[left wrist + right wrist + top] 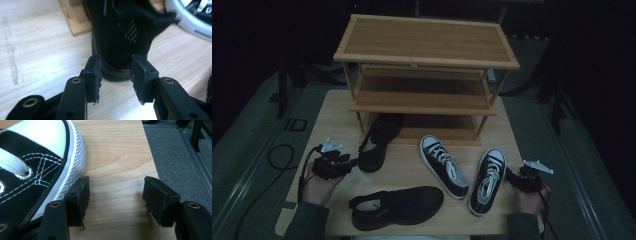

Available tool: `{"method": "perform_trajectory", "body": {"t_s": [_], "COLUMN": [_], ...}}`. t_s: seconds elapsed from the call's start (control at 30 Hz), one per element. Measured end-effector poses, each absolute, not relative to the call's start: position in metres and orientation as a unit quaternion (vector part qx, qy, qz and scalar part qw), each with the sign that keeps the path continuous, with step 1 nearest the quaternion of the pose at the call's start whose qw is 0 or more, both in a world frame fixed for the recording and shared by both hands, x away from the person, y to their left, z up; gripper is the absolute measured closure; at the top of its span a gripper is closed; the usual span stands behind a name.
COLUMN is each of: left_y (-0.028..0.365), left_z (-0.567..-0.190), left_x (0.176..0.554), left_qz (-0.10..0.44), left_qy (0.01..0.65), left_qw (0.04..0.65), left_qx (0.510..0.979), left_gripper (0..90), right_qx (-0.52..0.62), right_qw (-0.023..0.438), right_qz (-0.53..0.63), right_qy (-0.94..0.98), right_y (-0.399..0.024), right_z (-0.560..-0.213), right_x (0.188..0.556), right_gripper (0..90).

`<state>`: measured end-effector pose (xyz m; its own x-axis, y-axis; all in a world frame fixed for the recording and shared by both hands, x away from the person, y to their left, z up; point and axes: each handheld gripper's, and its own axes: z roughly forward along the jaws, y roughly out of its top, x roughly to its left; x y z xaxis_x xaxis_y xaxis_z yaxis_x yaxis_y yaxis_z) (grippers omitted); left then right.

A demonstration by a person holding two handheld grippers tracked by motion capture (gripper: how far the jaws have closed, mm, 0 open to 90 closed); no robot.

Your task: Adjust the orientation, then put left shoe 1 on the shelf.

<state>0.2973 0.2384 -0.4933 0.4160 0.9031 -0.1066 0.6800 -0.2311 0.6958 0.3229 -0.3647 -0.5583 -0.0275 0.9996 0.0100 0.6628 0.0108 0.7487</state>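
A black mesh slip-on shoe (pixel 379 140) lies with its toe under the wooden shoe rack (pixel 427 45) and its heel toward me. My left gripper (pixel 354 162) is at that heel. In the left gripper view the heel of the shoe (pixel 117 32) sits between the jaws of the left gripper (pixel 115 75). The pads stand close beside it, and I see no squeeze. My right gripper (pixel 510 176) rests open at the right table edge beside a black-and-white sneaker (pixel 488 180). In the right gripper view, the right gripper (pixel 116 195) holds nothing, and the sneaker's white toe (pixel 37 165) lies just left of its left jaw.
A second black slip-on (pixel 399 205) lies on its side near the front edge. Another black-and-white sneaker (pixel 444 165) lies in the middle of the wooden table (pixel 337 115). The rack has three bare shelves. The table's right edge (pixel 150 157) drops to grey floor.
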Motion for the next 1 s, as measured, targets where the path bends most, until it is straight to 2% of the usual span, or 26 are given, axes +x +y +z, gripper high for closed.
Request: {"method": "perform_trajectory", "body": {"t_s": [0.33, 0.67, 1.0], "left_y": [0.228, 0.224, 0.224], "left_z": [-0.517, -0.53, -0.536], "left_x": [0.297, 0.299, 0.302], "left_qz": [0.137, 0.131, 0.13], "left_qy": [0.51, 0.512, 0.518], "left_qw": [0.322, 0.301, 0.291], "left_qx": [0.786, 0.794, 0.794], "left_gripper": [67.3, 81.0, 82.2], "right_qx": [0.637, 0.637, 0.637], "right_qw": [0.283, 0.283, 0.283], "right_qz": [0.298, 0.297, 0.297], "right_qy": [0.652, 0.652, 0.652], "right_y": [-0.365, -0.365, -0.365], "right_z": [-0.558, -0.558, -0.558], "right_x": [0.323, 0.323, 0.323], "right_gripper": [38.2, 38.2, 38.2]}}
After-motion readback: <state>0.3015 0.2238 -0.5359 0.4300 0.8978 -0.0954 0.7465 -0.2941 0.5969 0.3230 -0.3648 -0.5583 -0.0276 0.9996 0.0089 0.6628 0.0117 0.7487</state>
